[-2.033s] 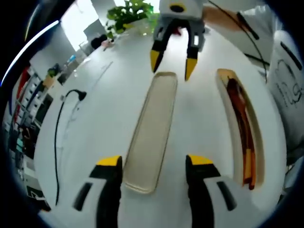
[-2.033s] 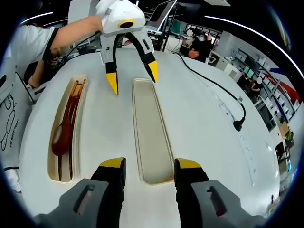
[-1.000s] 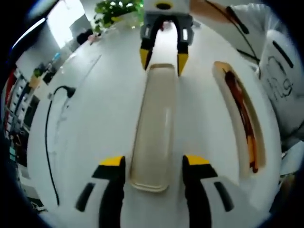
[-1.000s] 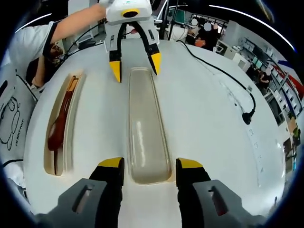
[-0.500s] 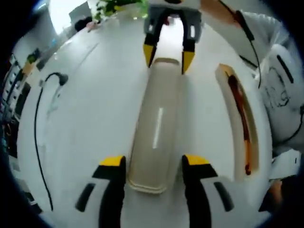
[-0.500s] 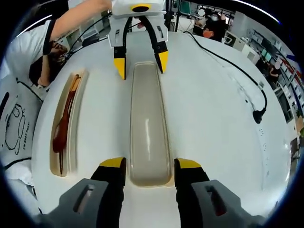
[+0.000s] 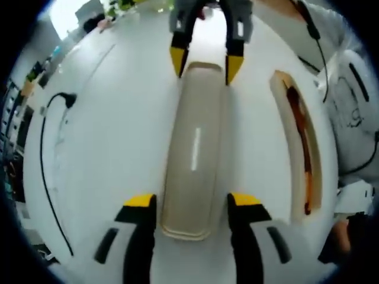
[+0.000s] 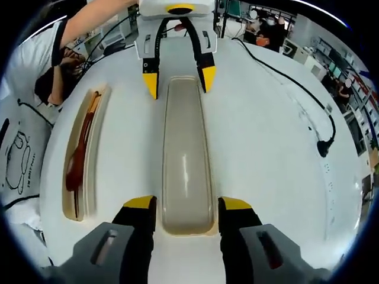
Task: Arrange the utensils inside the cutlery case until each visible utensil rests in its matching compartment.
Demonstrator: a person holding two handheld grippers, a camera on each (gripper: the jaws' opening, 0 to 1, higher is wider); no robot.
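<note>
Your left tool (image 7: 190, 208) and right tool (image 8: 187, 211) are both open around the lid (image 8: 186, 155). Squeeze unevenly and it may slip onto the bench (image 8: 266, 154).

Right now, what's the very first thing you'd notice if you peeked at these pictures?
The long beige lid in the middle of the white table, with the right gripper at its near end and the left gripper at its far end, each with a jaw on either side. Beside it lies the open case tray with dark reddish-brown utensils inside.
</note>
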